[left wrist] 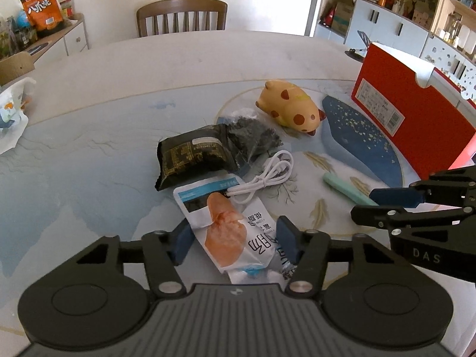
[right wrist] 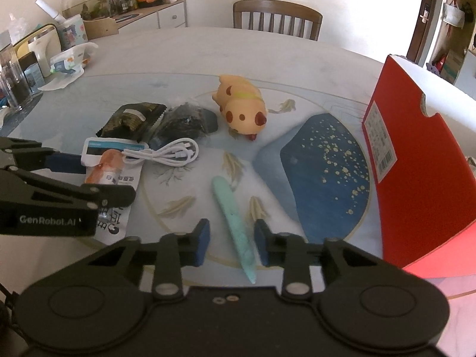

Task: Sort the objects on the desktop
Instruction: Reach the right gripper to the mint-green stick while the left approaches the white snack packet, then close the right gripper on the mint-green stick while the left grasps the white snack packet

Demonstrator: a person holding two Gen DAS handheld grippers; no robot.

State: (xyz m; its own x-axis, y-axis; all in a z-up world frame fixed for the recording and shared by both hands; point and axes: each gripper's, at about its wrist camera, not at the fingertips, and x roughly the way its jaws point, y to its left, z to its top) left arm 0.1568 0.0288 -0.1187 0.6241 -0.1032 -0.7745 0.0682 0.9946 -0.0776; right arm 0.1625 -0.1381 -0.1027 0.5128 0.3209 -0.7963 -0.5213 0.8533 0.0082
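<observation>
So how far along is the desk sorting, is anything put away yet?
Nothing looks sorted yet. In hand: the left claw straddles the white snack pouch, and the right claw straddles the mint stick. Left on the table: the dark snack packs, white cable and spotted toy, beside the red box.

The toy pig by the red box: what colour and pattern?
Toy pig: pale yellow-tan with dark red-brown spots; clearest in the left wrist view.

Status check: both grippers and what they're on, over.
Left gripper fingers straddle the white snack pouch, its right pad touching. Right gripper open around the mint-green pointed stick. White coiled cable overlaps pouch's top.
</observation>
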